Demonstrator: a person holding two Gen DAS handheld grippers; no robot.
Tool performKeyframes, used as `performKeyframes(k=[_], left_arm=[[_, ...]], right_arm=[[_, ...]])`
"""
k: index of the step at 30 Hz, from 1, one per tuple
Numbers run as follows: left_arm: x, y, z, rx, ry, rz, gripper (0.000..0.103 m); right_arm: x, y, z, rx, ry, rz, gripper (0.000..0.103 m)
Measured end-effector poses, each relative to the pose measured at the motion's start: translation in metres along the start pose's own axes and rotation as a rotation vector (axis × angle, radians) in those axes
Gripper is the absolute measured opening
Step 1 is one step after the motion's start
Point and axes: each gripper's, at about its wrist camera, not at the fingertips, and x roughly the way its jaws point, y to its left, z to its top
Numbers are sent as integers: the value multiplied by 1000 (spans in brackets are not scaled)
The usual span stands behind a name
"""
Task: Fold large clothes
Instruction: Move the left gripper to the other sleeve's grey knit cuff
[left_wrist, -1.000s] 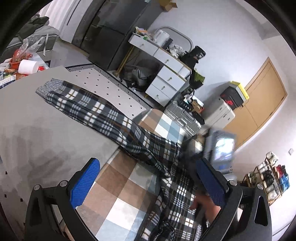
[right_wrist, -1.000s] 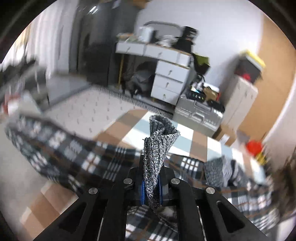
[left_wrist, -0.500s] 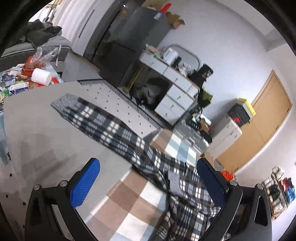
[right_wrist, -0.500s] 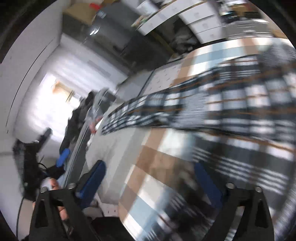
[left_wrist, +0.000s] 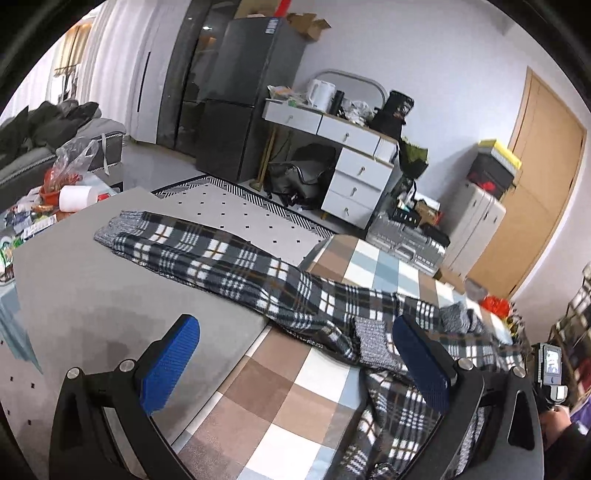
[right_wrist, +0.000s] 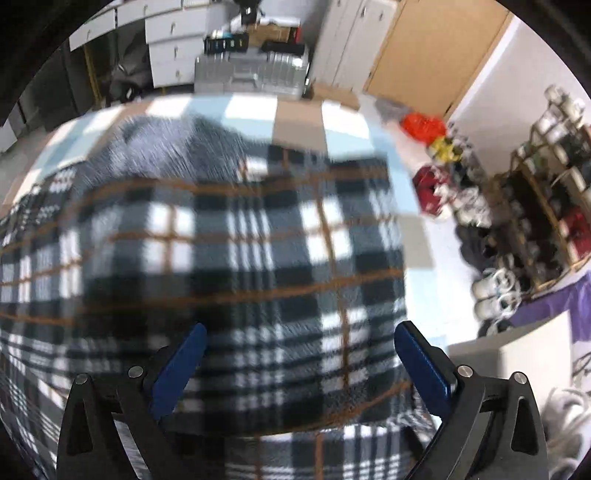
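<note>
A dark plaid garment lies stretched across the grey tabletop and onto a checked tablecloth. Its grey knit cuff rests at the far left. Another knit end lies just inside my left gripper's right finger. My left gripper hovers open above the table edge with nothing between its blue pads. In the right wrist view, my right gripper stands wide open close over the blurred plaid cloth, gripping none of it.
Clutter, a plastic bag and a paper roll crowd the table's far left. A white drawer desk, a dark fridge and a metal case stand beyond. A shoe rack is at the right. A person's hand shows at the right edge.
My right gripper has let go of the grey knit cuff and opened, swinging down over the plaid cloth. The left view has tilted up and rolled; the garment now lies flatter.
</note>
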Motion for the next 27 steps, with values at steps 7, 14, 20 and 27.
performKeyframes(k=[7,14,20,27], left_arm=[[2,-11,-6,62,24,16,102],[2,-24,-12,122,30,52,102],[9,-15,-13,118,99,44,102],[0,30,14,-25,134,1,102]], right_arm=[[-1,-50,-28,73,23,90,102],[-99,-30,-70,114,-192,311,98],[-207,25,-165,75,-422,609,102],[-244,80,-251,-33,-727,775,103]])
